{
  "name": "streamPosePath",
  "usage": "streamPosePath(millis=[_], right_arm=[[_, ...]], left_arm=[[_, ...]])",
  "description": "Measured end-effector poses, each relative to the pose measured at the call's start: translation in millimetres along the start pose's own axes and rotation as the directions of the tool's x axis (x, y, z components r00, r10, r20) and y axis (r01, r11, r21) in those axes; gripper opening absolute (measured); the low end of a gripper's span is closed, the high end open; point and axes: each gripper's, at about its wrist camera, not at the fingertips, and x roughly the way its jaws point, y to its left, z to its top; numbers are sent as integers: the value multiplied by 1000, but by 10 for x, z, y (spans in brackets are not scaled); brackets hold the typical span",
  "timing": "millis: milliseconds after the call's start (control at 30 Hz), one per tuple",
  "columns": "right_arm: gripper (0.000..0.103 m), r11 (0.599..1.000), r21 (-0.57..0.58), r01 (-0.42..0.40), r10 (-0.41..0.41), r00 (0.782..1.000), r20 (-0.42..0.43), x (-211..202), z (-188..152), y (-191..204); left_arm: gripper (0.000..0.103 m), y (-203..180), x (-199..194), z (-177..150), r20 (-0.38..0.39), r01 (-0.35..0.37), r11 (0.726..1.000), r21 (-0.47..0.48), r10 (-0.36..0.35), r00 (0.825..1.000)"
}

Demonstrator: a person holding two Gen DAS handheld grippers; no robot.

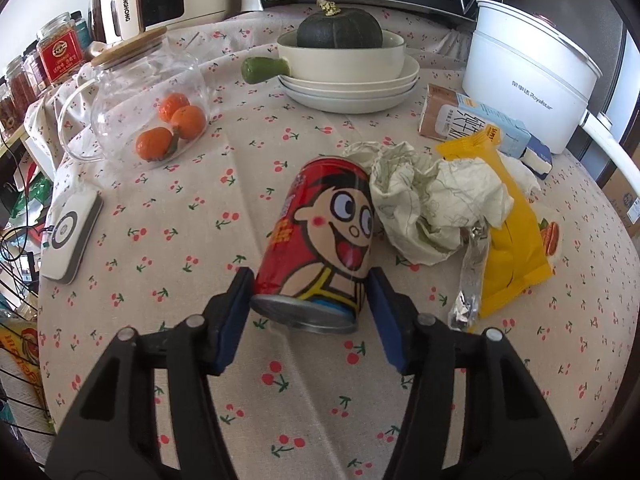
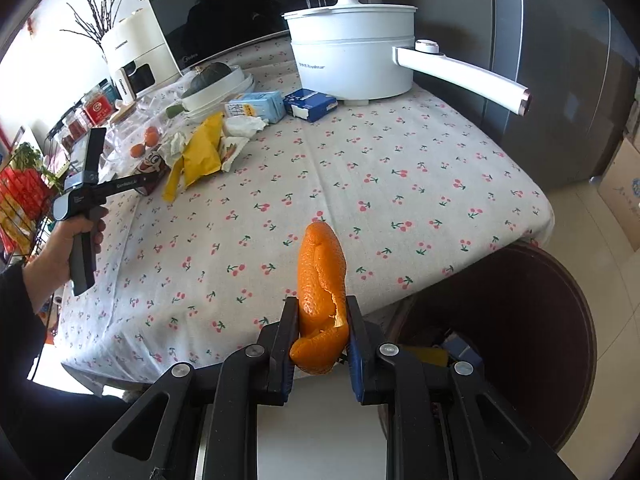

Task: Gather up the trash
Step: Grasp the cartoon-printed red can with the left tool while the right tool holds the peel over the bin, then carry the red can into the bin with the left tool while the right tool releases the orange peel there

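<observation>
A red drink can (image 1: 320,232) with a cartoon face lies tilted on the cherry-print tablecloth (image 1: 200,208), its bottom toward me. My left gripper (image 1: 310,280) has a blue pad against each side of the can's lower end. Beside the can lie crumpled paper (image 1: 432,200), a yellow snack wrapper (image 1: 512,240) and a silver foil scrap (image 1: 470,280). My right gripper (image 2: 322,308) is shut on a piece of orange peel (image 2: 320,276), held above the table's near edge. The right wrist view also shows the left gripper (image 2: 148,182) at the can (image 2: 152,160), held by a hand (image 2: 76,236).
A dark round bin (image 2: 560,320) with trash inside stands on the floor below the table's right corner. On the table are a glass jar of oranges (image 1: 152,100), a pumpkin in stacked bowls (image 1: 340,32), a white pot (image 1: 528,80) with a long handle (image 2: 460,72), milk cartons (image 1: 480,124) and a white device (image 1: 72,236).
</observation>
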Motion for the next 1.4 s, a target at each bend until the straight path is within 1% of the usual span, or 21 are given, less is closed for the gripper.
streamPosePath(millis=[100,267,367,467,533,733,967,1167,1300,1400], right_arm=[[22,999,16,40,-40,999,22,-56,0,-94],[22,995,67,77,-81,995,65,-203,33,-277],[22,991,74,112,-120,987,106,-321,32,-331],[22,988,63,142,-150,977,150,-444,2,-340],[22,987,60,147,-155,974,165,-507,-31,-341],[22,985,53,165,-172,970,173,-622,-159,-370],[22,980,68,185,-194,965,177,-735,-253,-484],[23,974,86,208,-220,961,170,-778,-335,-626],[23,969,104,225,-240,958,155,-778,-400,-744],[23,964,124,237,-253,957,139,-771,-451,-846]], left_arm=[[58,-41,-170,-79,2,5,1000,18,-5,1000],[57,-170,-593,-180,43,-4,998,70,1,999],[56,-278,-830,-260,58,-5,995,96,-1,998],[55,-394,-1036,-339,61,16,995,95,-22,998],[55,-501,-1154,-399,66,44,994,98,-51,997],[55,-918,-1467,-556,81,140,981,135,-152,985],[55,-1519,-1671,-722,73,258,942,215,-279,958],[55,-1989,-1714,-806,46,333,902,274,-358,933],[55,-2275,-1704,-839,20,384,872,304,-408,913],[55,-2494,-1683,-876,-9,432,845,315,-453,891]])
